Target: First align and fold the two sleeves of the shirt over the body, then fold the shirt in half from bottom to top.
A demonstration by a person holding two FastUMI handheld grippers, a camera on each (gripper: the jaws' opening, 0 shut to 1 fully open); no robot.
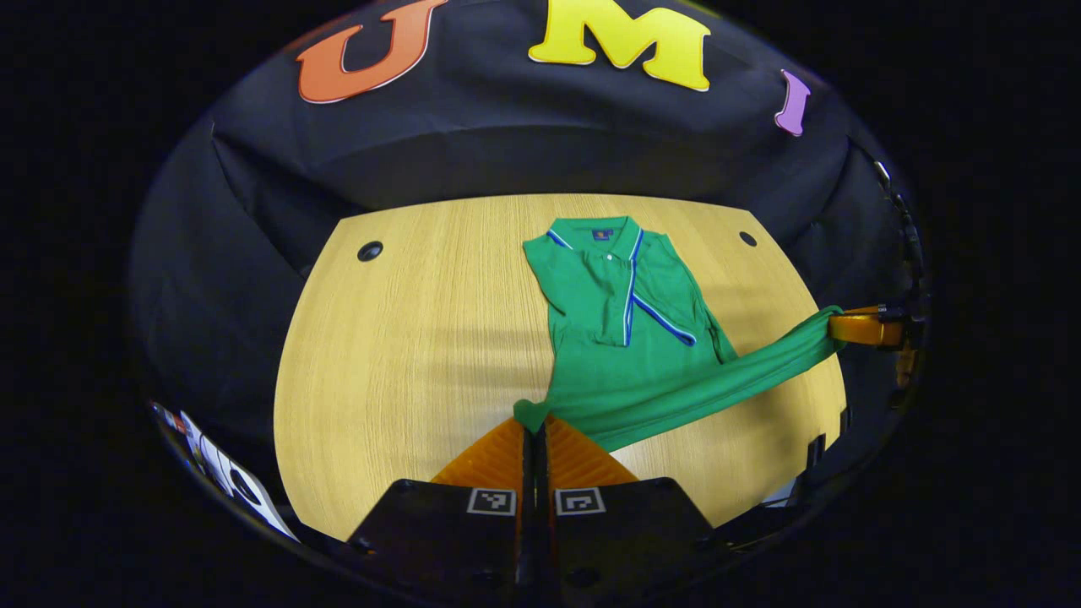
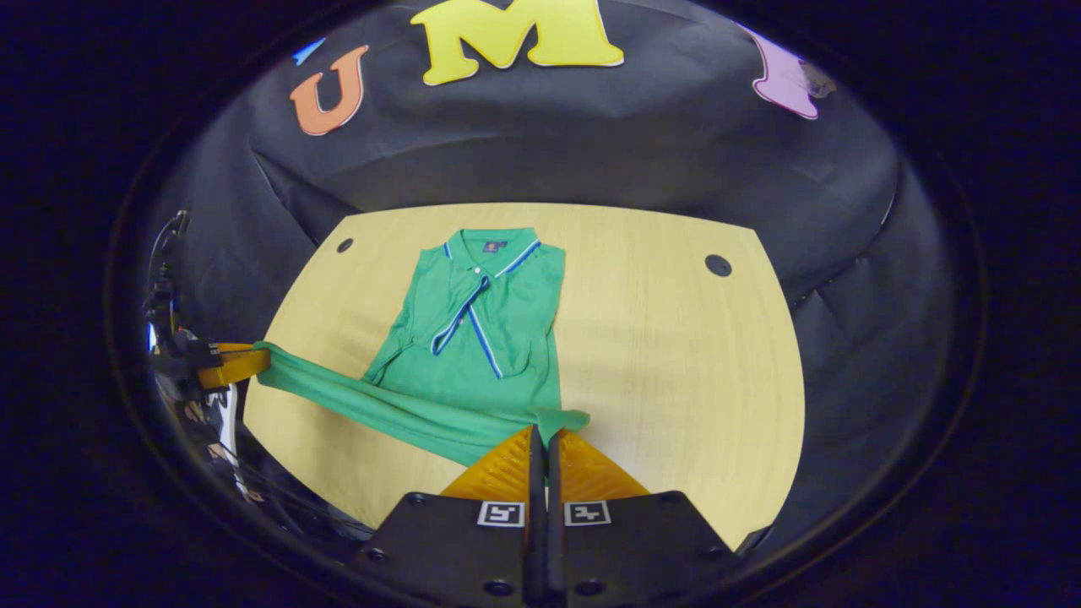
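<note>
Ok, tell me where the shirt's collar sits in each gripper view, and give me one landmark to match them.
Left gripper view: the collar lies right of centre, at the far end of the green shirt.
Right gripper view: the collar lies left of centre, again at the shirt's far end.
Shared landmark: the lifted bottom hem, stretched between the left claw and the right claw.

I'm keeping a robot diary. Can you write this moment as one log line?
step: bottom-to-top fold | shirt: sleeves folded, hem lifted | left gripper: shut on hem corner | right gripper: shut on other corner
</note>
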